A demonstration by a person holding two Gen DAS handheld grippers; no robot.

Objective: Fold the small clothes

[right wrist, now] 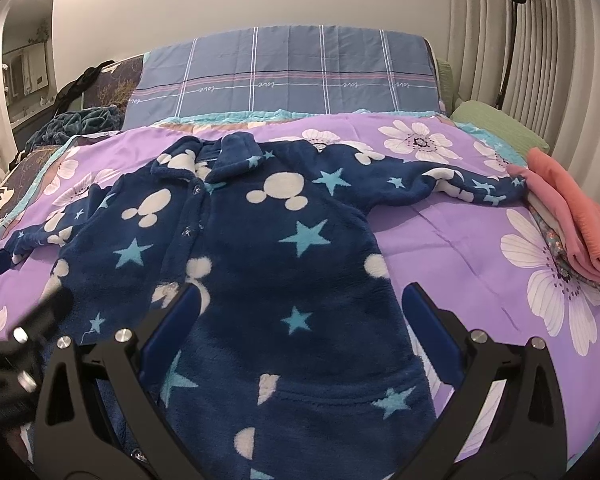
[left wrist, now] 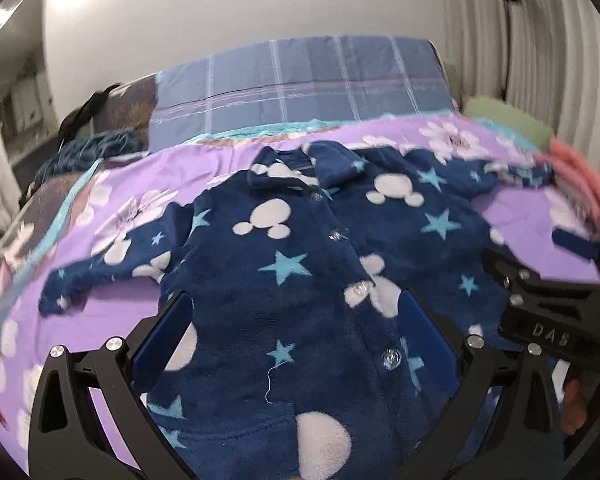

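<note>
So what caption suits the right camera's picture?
Open right gripper above a blue fleece jacket spread flat on the purple bedspread.

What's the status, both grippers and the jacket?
Left gripper open, right gripper open, both empty. Jacket flat, unfolded, sleeves out. Folded pile touching right cuff.

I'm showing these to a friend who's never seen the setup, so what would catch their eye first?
First the navy fleece top with white mouse heads and blue stars, spread flat, buttoned, sleeves out, across the purple flowered bedspread. Then the black tongs, left and right, both open low over its hem. Last, the coral stack of folded clothes at the bed's right edge.
</note>
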